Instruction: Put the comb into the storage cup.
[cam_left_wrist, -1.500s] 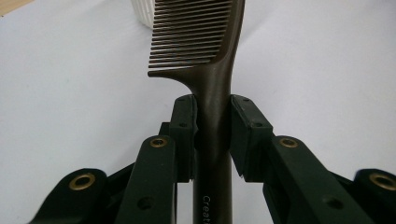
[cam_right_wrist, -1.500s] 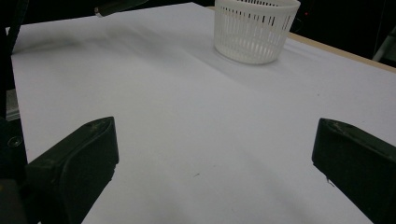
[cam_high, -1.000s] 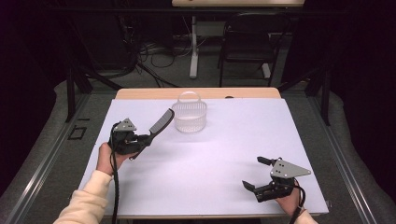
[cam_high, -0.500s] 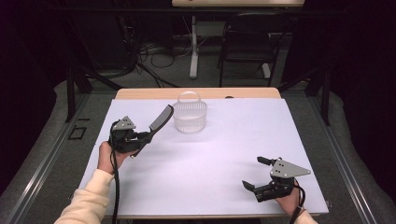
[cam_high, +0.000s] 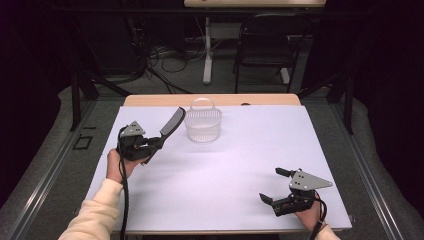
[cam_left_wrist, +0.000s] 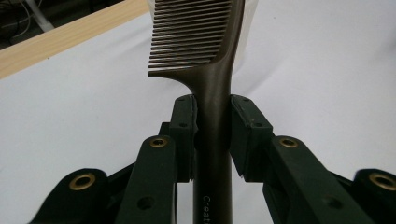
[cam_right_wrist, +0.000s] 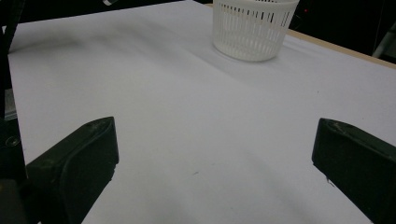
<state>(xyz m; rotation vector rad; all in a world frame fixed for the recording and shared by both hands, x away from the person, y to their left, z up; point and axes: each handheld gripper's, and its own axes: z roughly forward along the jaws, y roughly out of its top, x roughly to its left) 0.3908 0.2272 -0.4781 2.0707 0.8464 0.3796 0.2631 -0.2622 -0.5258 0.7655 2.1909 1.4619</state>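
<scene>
While the table lies under a plain white sheet, each line below takes one item, from the left edge of the high view to the right.

Left gripper: the left gripper (cam_high: 150, 145) is held above the near-left part of the white sheet (cam_high: 225, 170), its jaws pointing up and away toward the far side.

Left fingers: pressed together on the handle of a dark comb (cam_left_wrist: 212, 107), one pad on each flat side of the handle, as the left gripper view shows close up.

Comb: the dark comb (cam_high: 170, 125) rises beyond the fingertips at a slant, its toothed head well past the pads and its teeth turned to the left in the left gripper view; printed letters run along the handle below the grip, too cut off to read.

Basket: a white slatted basket (cam_high: 203, 124) with a hoop handle stands upright on the sheet just beyond and to the right of the comb's head, apart from it; the right gripper view has the white slatted basket (cam_right_wrist: 252, 28) far ahead of its jaws.

Right gripper: the right gripper (cam_high: 275, 187) sits low at the near-right corner of the sheet, jaws pointing left.

Right fingers: spread wide, with bare sheet between the two black fingers (cam_right_wrist: 77, 163) and nothing held.
</scene>
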